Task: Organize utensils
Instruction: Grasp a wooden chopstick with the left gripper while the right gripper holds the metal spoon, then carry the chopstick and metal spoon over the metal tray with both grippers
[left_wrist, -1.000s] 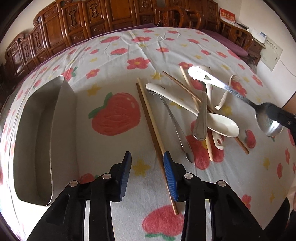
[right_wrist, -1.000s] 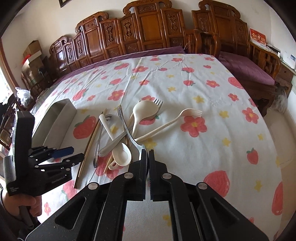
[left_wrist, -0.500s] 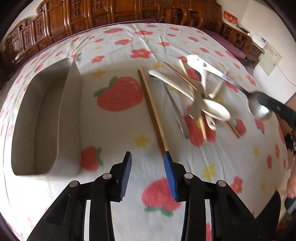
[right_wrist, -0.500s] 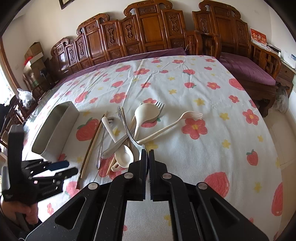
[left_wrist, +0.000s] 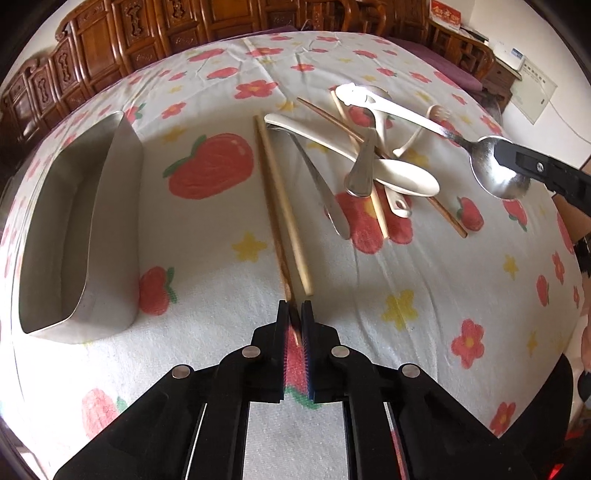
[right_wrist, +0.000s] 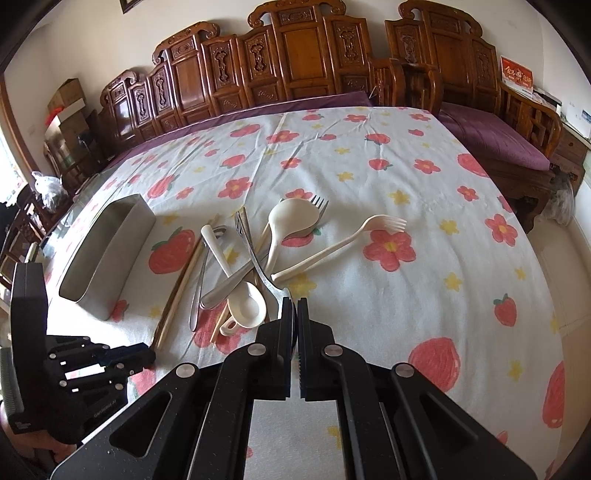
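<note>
Between the jaws of the left gripper (left_wrist: 294, 325), near end of the dark chopstick (left_wrist: 277, 243); jaws closing down to a narrow slit around it, pads apparently just meeting the wood. Rest of that stick flat on the tablecloth (left_wrist: 207, 229), pointing away toward the pile. Touching along its right side, the pale chopstick (left_wrist: 284, 206), outside the grasp, its tip stopping short of the jaws.

Further right, a crossed heap: cream spoon (left_wrist: 402, 177), cream fork (right_wrist: 343, 243), metal cutlery and more chopsticks, all overlapping. Beyond that, right gripper (left_wrist: 517, 162) clenched on the bowl of the metal spoon (left_wrist: 495, 173), handle reaching back over the heap. To the far left, well apart from the pile, the metal bin (left_wrist: 122, 184), as far as visible with nothing inside.

Progress, judged from this: barely begun. Nothing sorted into the bin yet; two pieces in grasp, none delivered; whole heap left to pick through.

Against a second ago: left jaws then wide apart near the chopstick ends, now almost together with the dark one caught. Left view also pulled back slightly along the sticks, bin showing larger. Right claw unchanged, same clamp on the spoon, same spot. Heap undisturbed.
</note>
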